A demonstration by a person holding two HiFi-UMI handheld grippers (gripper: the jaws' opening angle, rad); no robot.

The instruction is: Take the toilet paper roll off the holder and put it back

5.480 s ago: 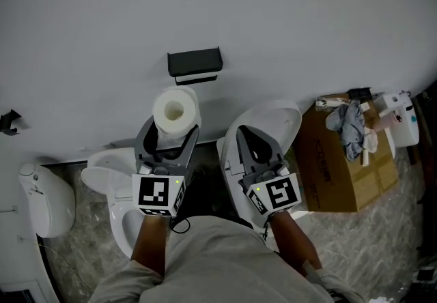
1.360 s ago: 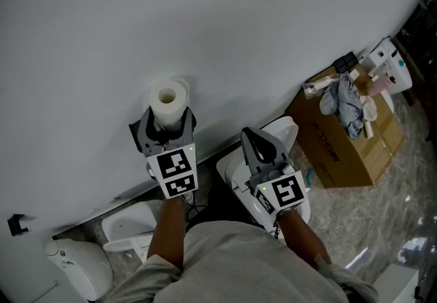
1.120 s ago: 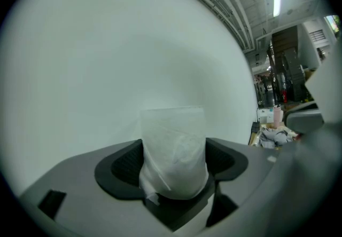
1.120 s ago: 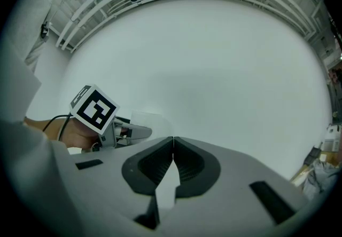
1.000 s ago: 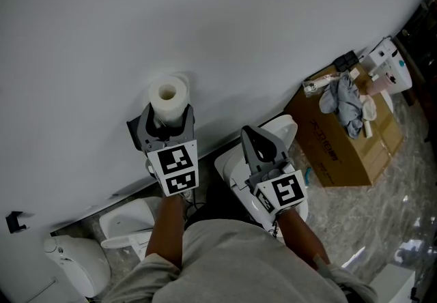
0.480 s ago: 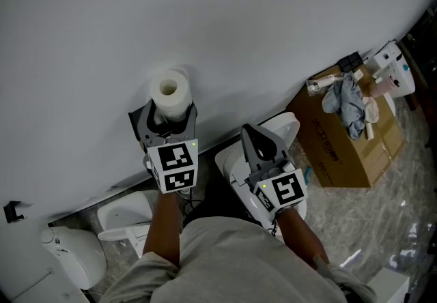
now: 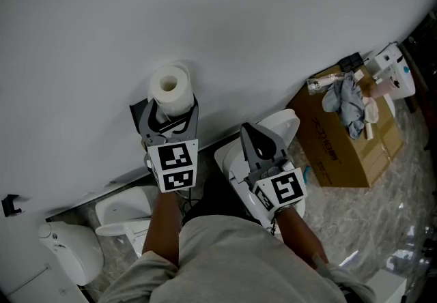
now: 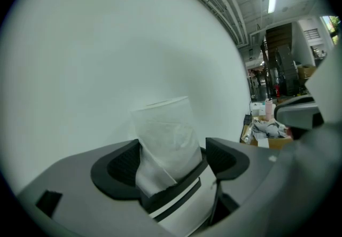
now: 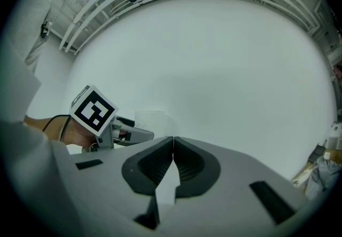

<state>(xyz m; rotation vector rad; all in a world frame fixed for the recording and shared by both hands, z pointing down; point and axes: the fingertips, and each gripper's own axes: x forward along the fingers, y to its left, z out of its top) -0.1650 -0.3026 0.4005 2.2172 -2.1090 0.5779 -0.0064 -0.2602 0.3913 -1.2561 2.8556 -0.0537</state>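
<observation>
Left hand-held gripper (image 7: 169,112), jaws opening, flanks the toilet paper roll (image 7: 170,86), perhaps touching.

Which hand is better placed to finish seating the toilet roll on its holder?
Left. The toilet roll stands between the left tongs, right over the black holder. The right tongs are shut on nothing and sit off to the side, away from the roll.

Dim, grey head view; gripper views fisheye-warped with black corners, perhaps soft.
</observation>
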